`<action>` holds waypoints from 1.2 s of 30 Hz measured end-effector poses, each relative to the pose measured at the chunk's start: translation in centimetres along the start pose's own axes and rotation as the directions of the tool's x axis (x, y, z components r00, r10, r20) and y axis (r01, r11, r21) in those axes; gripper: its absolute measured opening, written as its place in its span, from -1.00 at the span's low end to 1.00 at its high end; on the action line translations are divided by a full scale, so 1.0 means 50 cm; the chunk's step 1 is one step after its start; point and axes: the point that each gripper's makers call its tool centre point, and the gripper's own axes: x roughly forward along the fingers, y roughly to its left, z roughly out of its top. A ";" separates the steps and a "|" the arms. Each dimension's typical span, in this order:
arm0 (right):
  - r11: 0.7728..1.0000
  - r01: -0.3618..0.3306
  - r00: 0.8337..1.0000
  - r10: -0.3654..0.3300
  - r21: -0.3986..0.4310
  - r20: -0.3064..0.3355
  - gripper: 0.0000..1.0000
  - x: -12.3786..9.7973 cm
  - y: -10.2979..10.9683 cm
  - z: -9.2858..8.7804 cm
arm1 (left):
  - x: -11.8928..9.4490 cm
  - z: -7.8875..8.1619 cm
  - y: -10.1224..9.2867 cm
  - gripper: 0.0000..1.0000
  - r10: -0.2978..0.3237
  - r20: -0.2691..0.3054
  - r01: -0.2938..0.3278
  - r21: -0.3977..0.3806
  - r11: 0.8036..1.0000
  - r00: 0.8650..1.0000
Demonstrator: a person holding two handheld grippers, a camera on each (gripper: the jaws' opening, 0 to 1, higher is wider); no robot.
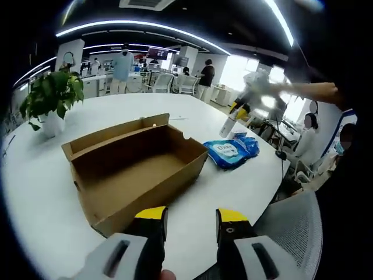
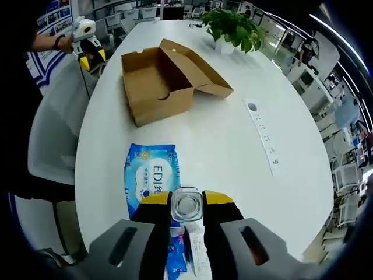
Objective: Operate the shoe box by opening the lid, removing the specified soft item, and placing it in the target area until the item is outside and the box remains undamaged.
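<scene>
The brown cardboard shoe box stands open on the white table, its lid folded back and its inside bare. A blue soft pack of wipes lies flat on the table just right of it. My left gripper hovers open at the table's near edge, nothing between its yellow tips. My right gripper is shut on the top of a clear bottle, held above the wipes pack. From the right gripper view, the box lies beyond the pack.
A potted plant stands at the far side of the table. A white power strip lies on the table right of the box. A grey chair sits by the table's edge. People stand in the office behind.
</scene>
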 end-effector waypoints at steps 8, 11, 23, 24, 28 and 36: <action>1.000 -0.004 0.998 0.003 -0.022 -0.060 -0.65 0.021 -0.018 -0.050 | -0.007 -0.004 -0.010 -0.34 0.030 0.006 -0.030 -0.013 0.999 1.000; 0.999 -0.011 0.996 0.007 -0.044 -0.086 -0.65 0.029 -0.015 -0.061 | -0.009 -0.004 -0.014 -0.34 0.038 0.010 -0.038 -0.016 0.999 0.999; 0.996 -0.042 0.989 0.031 -0.076 -0.141 -0.65 0.057 0.010 -0.095 | -0.018 -0.005 -0.019 -0.34 0.062 0.011 -0.061 -0.022 0.998 0.998; 0.996 -0.045 0.989 0.033 -0.078 -0.145 -0.65 0.058 0.011 -0.097 | -0.019 -0.006 -0.018 -0.34 0.063 0.010 -0.063 -0.022 0.998 0.998; 0.995 -0.047 0.987 0.032 -0.089 -0.157 -0.65 0.064 0.008 -0.103 | -0.023 -0.007 -0.016 -0.34 0.069 0.008 -0.069 -0.026 0.997 0.998; 0.995 -0.052 0.985 0.038 -0.080 -0.168 -0.65 0.067 0.007 -0.107 | -0.023 -0.006 -0.020 -0.34 0.072 0.010 -0.071 -0.026 0.997 0.997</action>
